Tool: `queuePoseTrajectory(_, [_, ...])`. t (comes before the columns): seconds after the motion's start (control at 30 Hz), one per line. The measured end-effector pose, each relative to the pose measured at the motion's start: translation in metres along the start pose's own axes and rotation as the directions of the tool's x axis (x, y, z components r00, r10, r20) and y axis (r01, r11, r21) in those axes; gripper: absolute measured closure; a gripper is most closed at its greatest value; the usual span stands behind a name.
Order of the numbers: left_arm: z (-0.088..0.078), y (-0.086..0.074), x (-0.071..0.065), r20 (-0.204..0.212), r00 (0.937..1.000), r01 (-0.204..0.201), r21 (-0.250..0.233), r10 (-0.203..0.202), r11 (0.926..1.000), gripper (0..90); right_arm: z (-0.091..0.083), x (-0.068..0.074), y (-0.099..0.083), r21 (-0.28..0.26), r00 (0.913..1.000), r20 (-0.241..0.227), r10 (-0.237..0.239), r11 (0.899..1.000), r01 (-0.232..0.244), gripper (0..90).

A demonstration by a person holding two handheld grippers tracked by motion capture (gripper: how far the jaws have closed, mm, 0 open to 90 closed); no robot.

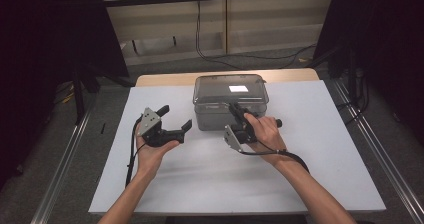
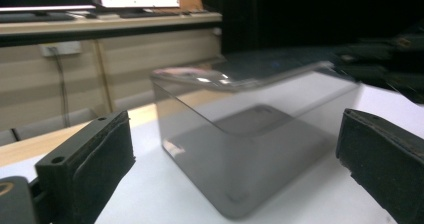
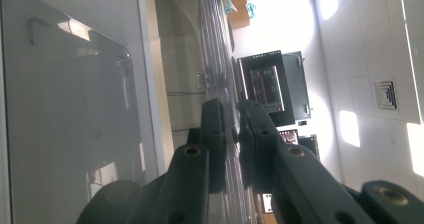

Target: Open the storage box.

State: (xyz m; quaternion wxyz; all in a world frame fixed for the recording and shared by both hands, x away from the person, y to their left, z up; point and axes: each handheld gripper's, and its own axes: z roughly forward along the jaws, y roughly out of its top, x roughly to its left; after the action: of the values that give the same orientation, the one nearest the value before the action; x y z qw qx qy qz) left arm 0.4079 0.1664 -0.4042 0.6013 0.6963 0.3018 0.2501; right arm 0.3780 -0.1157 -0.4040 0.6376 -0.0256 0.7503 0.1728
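Box (image 1: 230, 100), smoky translucent plastic with its lid on, sits on the white sheet (image 1: 320, 149) that covers the tabletop, near the far edge and about midway between the left and right edges. A bright ceiling reflection lies on the lid. Right gripper (image 1: 235, 110) is at the near right corner of the box, its fingers drawn together with only a thin slit between the pads and nothing visible in that slit; in the right gripper view the two fingers (image 3: 214, 134) run side by side along the box wall (image 3: 65, 124), the hand being rolled so the room appears on its side. Whether the finger tips touch the box wall cannot be told from the high view. Left gripper (image 1: 175, 118) is held above the sheet to the left of the box, clear of it, fingers spread wide and empty. In the left gripper view the near left corner of the box (image 2: 235, 149) lies between the two fingers (image 2: 95, 159) but farther off, not in contact with either pad. Cable (image 1: 133, 154) trails from the left gripper along the forearm toward the near edge.
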Motion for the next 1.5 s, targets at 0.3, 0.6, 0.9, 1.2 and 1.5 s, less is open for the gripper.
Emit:
queuePoseTrajectory(0.3, [0.021, 0.005, 0.006, 0.015, 0.9985, -0.053, 0.004, 0.053, 0.9986, 3.4, 0.001, -0.004, 0.0, -0.006, 1.0, 0.003, 0.006, 1.0, -0.006, 81.9])
queuePoseTrajectory(0.6, [0.041, 0.013, 0.007, 0.04, 0.9923, -0.117, -0.011, 0.118, 0.9931, 3.9, 0.002, -0.01, 0.0, -0.009, 0.9999, 0.008, 0.007, 1.0, -0.007, 82.1])
queuePoseTrajectory(0.9, [0.059, 0.016, 0.006, 0.052, 0.9871, -0.151, -0.025, 0.152, 0.9883, 6.4, 0.002, -0.012, 0.0, -0.008, 0.9998, 0.013, 0.018, 1.0, -0.018, 82.2])
queuePoseTrajectory(1.2, [0.067, 0.012, 0.007, 0.058, 0.982, -0.178, -0.031, 0.18, 0.9835, 15.9, 0.003, -0.015, 0.001, -0.014, 0.9998, 0.016, 0.013, 1.0, -0.013, 82.4])
queuePoseTrajectory(1.5, [0.075, 0.012, 0.01, 0.063, 0.9781, -0.195, -0.059, 0.198, 0.9791, 22.3, 0.003, -0.016, 0.001, -0.012, 0.9997, 0.017, 0.019, 1.0, -0.018, 82.4])
